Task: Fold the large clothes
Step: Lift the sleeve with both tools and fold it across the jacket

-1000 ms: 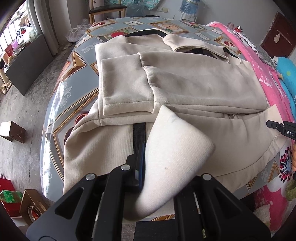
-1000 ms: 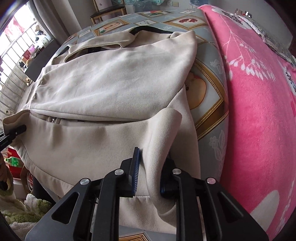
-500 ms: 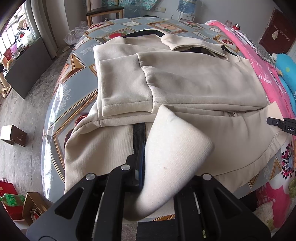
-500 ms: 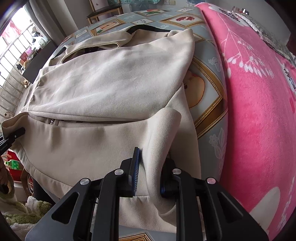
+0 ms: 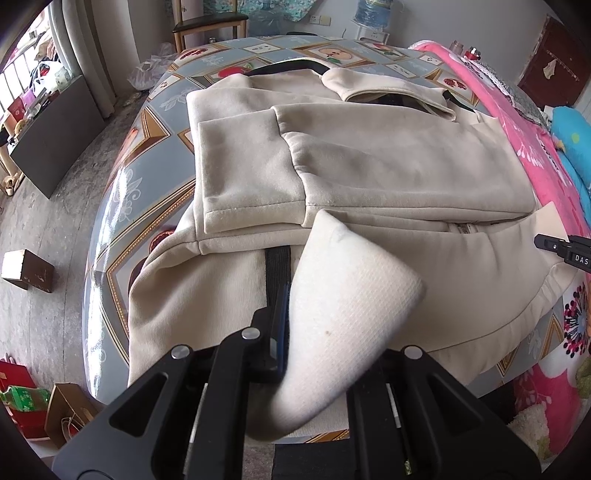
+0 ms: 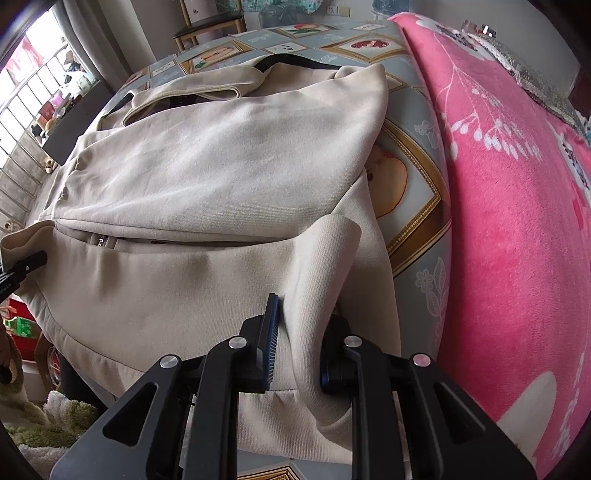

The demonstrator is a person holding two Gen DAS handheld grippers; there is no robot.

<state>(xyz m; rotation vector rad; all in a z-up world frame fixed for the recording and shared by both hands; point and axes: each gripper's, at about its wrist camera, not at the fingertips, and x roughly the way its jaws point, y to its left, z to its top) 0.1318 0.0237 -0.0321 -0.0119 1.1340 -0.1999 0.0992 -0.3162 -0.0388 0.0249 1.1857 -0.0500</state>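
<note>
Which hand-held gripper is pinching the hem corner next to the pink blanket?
The right hand-held gripper: pink blanket lies beside its beige jacket corner; the left's faces floor.

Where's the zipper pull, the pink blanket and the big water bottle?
zipper pull (image 6: 99,240): right wrist view, metal tab.
pink blanket (image 6: 509,221): right wrist view, fuzzy middle.
water bottle (image 5: 373,14): left wrist view, blue body.

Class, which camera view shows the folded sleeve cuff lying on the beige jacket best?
The left wrist view: the sleeve cuff lies flat and fully visible, on the beige jacket. In the right wrist view, I cannot make out the cuff; it mostly shows the jacket's other side.
</note>
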